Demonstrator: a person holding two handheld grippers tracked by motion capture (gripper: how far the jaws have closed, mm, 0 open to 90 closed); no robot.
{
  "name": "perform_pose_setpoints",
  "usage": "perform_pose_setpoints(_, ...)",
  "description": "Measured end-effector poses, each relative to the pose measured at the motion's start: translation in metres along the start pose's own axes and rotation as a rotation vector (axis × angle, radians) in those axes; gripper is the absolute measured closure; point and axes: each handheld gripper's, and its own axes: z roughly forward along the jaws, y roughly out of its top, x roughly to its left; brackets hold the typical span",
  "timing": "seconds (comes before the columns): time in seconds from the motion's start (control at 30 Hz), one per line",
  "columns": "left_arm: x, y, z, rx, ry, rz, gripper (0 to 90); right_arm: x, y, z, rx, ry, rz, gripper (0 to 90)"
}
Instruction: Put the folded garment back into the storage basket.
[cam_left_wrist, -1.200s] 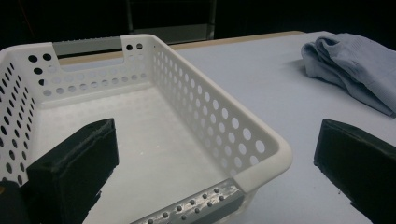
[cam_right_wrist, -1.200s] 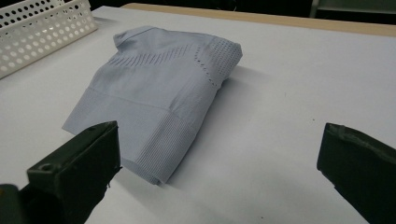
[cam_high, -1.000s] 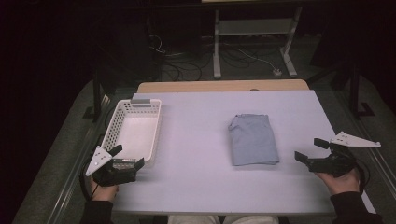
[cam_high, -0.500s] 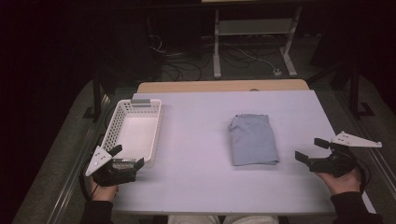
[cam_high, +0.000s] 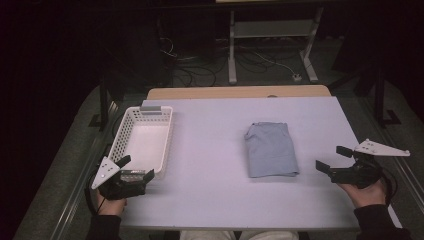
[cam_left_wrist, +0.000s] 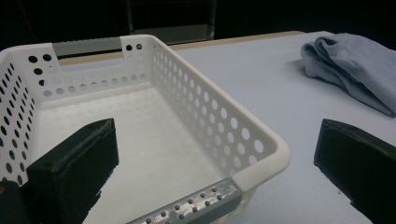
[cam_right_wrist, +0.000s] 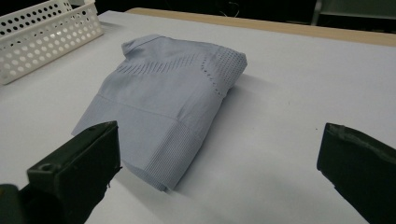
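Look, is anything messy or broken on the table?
Nothing stands out. The folded blue garment lies neatly on the table, and the white basket sits upright and unbroken, with no spills.

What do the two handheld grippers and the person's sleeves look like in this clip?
Both the left gripper and the right gripper are black, with two blocky, matte jaws. Each carries a pale grey three-cornered plate dotted with small holes. A dark cable trails from each. The person's sleeves are dark.
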Motion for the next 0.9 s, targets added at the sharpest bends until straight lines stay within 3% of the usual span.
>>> perform_pose_setpoints(0.9, -0.001, 0.0, -0.001, -0.001, 0.003, 0.003, 0.0, 0.012, 0.033, 0.007, 0.016, 0.044, -0.058, 0.0)
